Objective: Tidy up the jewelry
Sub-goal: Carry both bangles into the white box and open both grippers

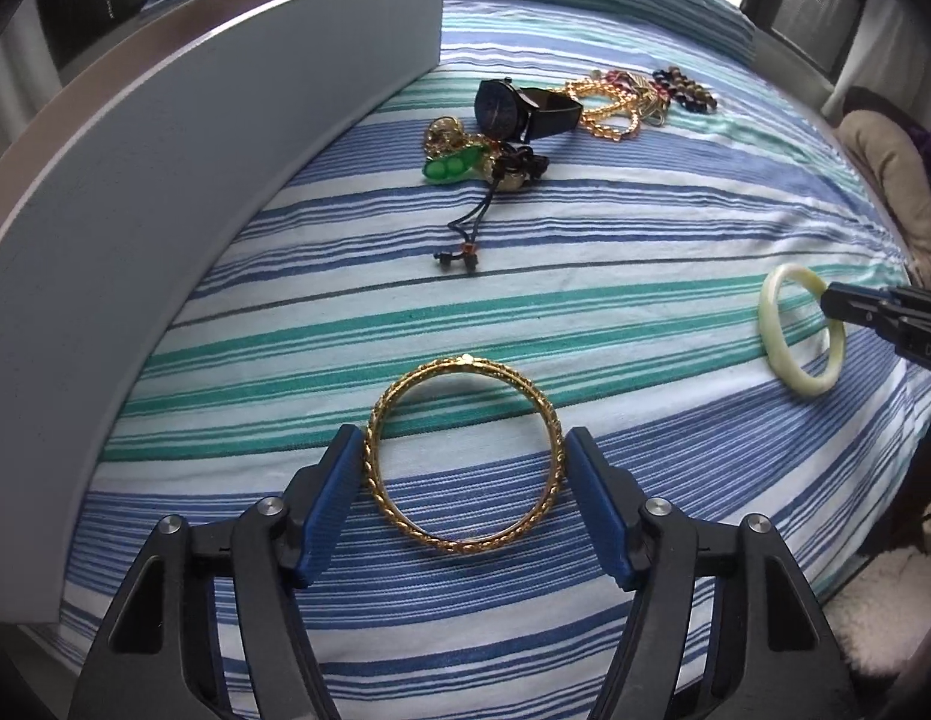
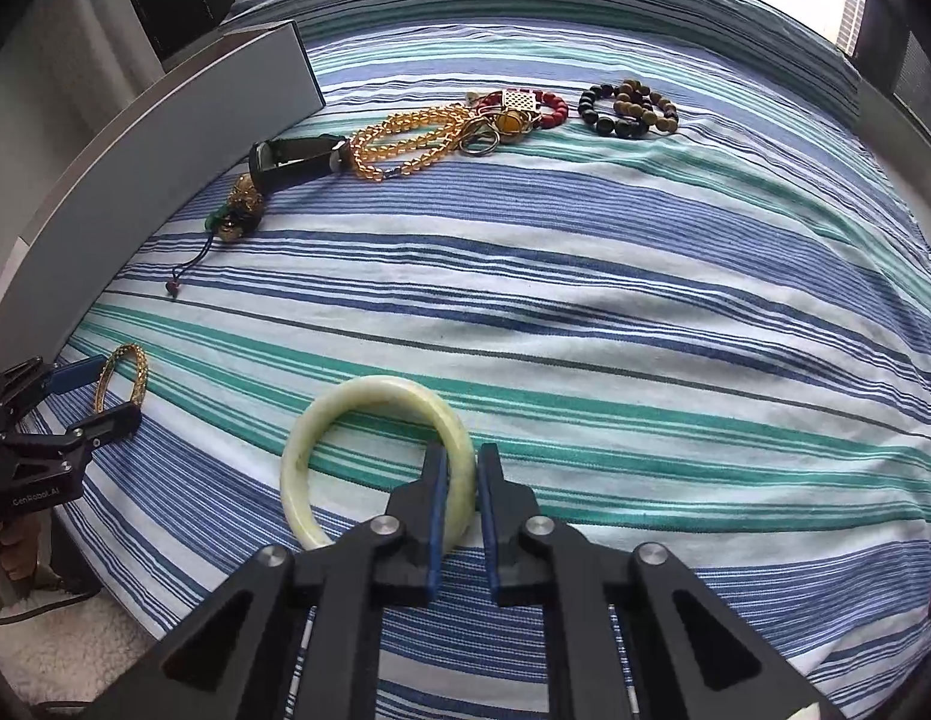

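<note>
A gold bangle (image 1: 464, 455) lies flat on the striped cloth between the blue pads of my left gripper (image 1: 462, 450); the pads touch its two sides. It also shows in the right wrist view (image 2: 125, 378). A pale jade bangle (image 2: 369, 456) lies on the cloth, its right rim between the closed-in fingers of my right gripper (image 2: 462, 468). The jade bangle (image 1: 802, 327) and the right gripper's tip (image 1: 849, 307) also show in the left wrist view. My left gripper also shows in the right wrist view (image 2: 114, 393).
A grey box (image 1: 165, 180) stands along the left edge. Farther back lie a black watch (image 1: 513, 108), a green pea-pod charm (image 1: 453, 165), amber bead strands (image 2: 405, 141), a red bracelet (image 2: 549, 108) and dark bead bracelets (image 2: 627, 108). The bed edge drops off at right.
</note>
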